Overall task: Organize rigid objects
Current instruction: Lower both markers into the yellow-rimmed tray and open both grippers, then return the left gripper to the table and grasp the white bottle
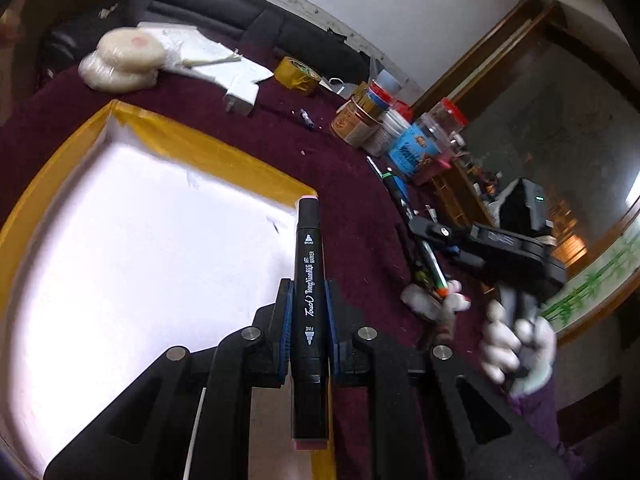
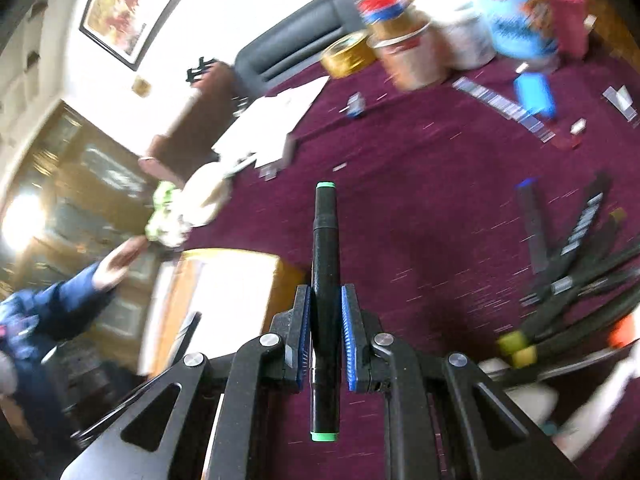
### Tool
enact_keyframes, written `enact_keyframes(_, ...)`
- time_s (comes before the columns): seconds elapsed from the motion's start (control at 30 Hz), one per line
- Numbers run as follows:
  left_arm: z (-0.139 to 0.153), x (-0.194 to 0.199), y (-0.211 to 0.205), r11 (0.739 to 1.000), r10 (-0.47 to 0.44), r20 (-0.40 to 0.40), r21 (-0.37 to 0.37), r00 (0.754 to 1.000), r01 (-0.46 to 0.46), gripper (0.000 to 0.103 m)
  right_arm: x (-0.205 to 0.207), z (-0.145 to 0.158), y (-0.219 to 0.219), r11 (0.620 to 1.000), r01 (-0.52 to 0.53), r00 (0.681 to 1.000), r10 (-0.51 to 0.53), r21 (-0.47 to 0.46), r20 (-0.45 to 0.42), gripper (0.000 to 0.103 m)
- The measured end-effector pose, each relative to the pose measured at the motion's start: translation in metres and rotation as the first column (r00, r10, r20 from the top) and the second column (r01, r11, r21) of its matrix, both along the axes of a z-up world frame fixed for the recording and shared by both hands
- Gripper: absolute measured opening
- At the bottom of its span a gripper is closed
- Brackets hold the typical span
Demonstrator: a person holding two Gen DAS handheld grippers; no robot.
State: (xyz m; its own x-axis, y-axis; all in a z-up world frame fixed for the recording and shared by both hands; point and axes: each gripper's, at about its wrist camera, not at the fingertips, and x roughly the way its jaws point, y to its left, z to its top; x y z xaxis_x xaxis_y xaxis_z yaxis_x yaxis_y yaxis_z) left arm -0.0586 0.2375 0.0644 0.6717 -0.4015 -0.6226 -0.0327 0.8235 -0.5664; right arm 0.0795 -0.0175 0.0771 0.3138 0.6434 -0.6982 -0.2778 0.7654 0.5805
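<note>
The left gripper [image 1: 308,312] is clamped on a black marker with pink end caps [image 1: 308,280], pointing forward over the corner of a white tray with yellow edges [image 1: 224,152]. The right gripper [image 2: 326,320] is clamped on a black marker with green end caps [image 2: 325,264] above the maroon tablecloth [image 2: 420,208]. More markers [image 2: 576,256] lie to its right. Farther off stand jars [image 1: 384,120] and a tape roll [image 1: 297,74].

A black marker [image 1: 308,280] with pink ends, a black marker [image 2: 325,280] with green ends, blue gripper pads [image 2: 348,340], a maroon tablecloth [image 2: 420,200] and a white, yellow-edged tray [image 1: 200,140].
</note>
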Motion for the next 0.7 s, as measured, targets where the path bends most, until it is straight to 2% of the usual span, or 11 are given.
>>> enact_keyframes(0.07, 0.002, 0.018, 0.000, 0.999, 0.010, -0.012, 0.054, 1.000, -0.009, 0.012, -0.002, -0.006, 0.018, 0.998, -0.037, 0.999, 0.040, 0.057, -0.036, 0.013)
enact_keyframes(0.17, -0.009, 0.044, 0.004, 0.998, 0.015, -0.062, 0.054, 0.998, -0.012, 0.012, -0.009, -0.016, 0.056, 0.991, -0.094, 0.992, 0.102, 0.094, -0.081, 0.013)
enact_keyframes(0.33, -0.038, 0.075, 0.009, 0.996, 0.063, -0.139, 0.073, 0.988, -0.053, 0.012, -0.018, -0.033, 0.104, 0.991, -0.123, 0.988, 0.127, 0.046, -0.091, 0.013)
enact_keyframes(0.43, -0.047, 0.076, 0.015, 0.996, 0.087, -0.154, 0.036, 0.984, -0.082, 0.013, -0.022, -0.037, 0.116, 0.994, -0.112, 0.991, 0.110, -0.017, -0.078, 0.014)
enact_keyframes(0.5, -0.046, 0.072, 0.018, 0.995, 0.097, -0.144, 0.025, 0.985, -0.095, 0.022, -0.027, -0.037, 0.122, 0.993, -0.105, 0.994, 0.102, -0.058, -0.049, 0.018)
enact_keyframes(0.57, -0.042, 0.066, 0.021, 0.994, 0.108, -0.130, 0.028, 0.986, -0.106, 0.033, -0.033, -0.032, 0.123, 0.991, -0.102, 0.995, 0.101, -0.085, -0.018, 0.033)
enact_keyframes(0.6, -0.040, 0.062, 0.022, 0.993, 0.116, -0.122, 0.027, 0.986, -0.114, 0.042, -0.036, -0.029, 0.121, 0.991, -0.101, 0.995, 0.102, -0.088, 0.006, 0.033)
enact_keyframes(0.7, -0.039, 0.046, 0.030, 0.987, 0.163, -0.098, 0.004, 0.982, -0.163, 0.046, -0.049, -0.016, 0.114, 0.985, -0.084, 0.989, 0.100, -0.148, 0.105, 0.034)
